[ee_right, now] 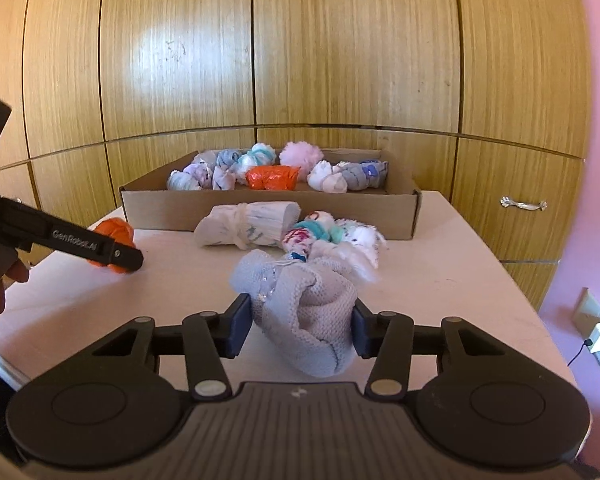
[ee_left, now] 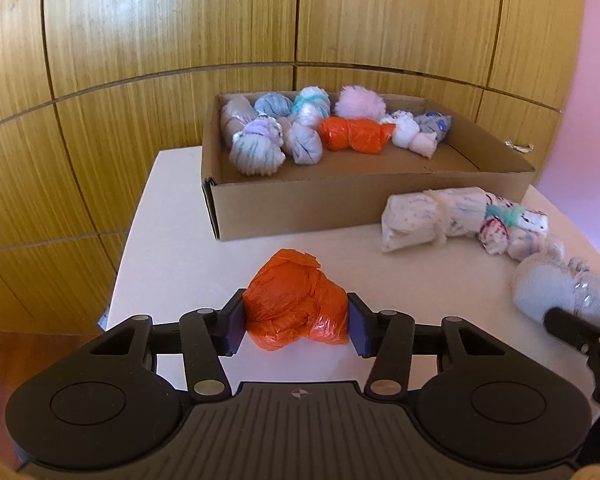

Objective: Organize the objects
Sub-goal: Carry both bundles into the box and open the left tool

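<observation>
My left gripper [ee_left: 295, 326] is shut on an orange plastic bundle [ee_left: 296, 304] that rests on the white table [ee_left: 172, 248]. My right gripper [ee_right: 300, 326] is shut on a grey knitted bundle [ee_right: 304, 312], also low on the table [ee_right: 460, 280]. The grey bundle shows in the left wrist view [ee_left: 556, 292] at the right. The orange bundle shows in the right wrist view [ee_right: 114, 236], partly behind the left gripper's finger. A cardboard box [ee_left: 340, 204] at the back holds several rolled bundles, one orange [ee_left: 352, 134].
A white rolled bundle [ee_left: 428, 216] and a colourful fluffy bundle [ee_left: 512, 228] lie on the table before the box [ee_right: 260, 208]. Wooden cupboard doors [ee_right: 340, 60] stand behind. A wall socket [ee_right: 598, 336] is at the right.
</observation>
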`<state>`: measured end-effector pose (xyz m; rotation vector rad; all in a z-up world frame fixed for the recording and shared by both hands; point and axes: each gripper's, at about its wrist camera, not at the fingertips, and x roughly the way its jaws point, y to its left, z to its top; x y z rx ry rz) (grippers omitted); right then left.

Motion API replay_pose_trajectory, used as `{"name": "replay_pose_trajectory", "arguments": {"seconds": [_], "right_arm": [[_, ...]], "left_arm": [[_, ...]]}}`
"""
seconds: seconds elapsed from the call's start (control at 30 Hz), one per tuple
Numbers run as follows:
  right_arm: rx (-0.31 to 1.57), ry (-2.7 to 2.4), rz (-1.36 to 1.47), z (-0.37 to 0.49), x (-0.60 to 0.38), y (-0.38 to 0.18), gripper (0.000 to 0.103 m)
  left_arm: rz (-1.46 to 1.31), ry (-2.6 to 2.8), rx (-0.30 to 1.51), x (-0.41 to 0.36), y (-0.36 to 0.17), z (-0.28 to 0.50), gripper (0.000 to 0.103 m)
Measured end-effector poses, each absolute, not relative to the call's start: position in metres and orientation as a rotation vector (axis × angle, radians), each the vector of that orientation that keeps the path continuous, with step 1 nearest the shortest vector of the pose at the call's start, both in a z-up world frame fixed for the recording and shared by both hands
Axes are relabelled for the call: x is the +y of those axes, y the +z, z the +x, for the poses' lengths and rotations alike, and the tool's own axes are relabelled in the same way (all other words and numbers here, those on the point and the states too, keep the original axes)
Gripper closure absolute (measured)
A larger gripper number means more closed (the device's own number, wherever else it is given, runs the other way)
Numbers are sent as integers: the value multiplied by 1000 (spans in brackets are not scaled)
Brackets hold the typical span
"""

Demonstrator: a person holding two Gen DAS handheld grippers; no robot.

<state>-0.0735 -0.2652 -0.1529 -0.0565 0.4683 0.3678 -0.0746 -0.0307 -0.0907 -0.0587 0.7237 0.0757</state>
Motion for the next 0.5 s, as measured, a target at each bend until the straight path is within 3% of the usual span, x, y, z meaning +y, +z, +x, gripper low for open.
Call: {"name": "replay_pose_trajectory", "arguments": {"seconds": [0.2, 0.5], "right_arm": [[426, 408, -66, -81, -286, -129, 57], [388, 474, -31, -52, -311, -75, 57]], "left_arm": [[-52, 67, 746, -28, -80, -81, 47], [8, 33, 696, -30, -23, -64, 47]]}}
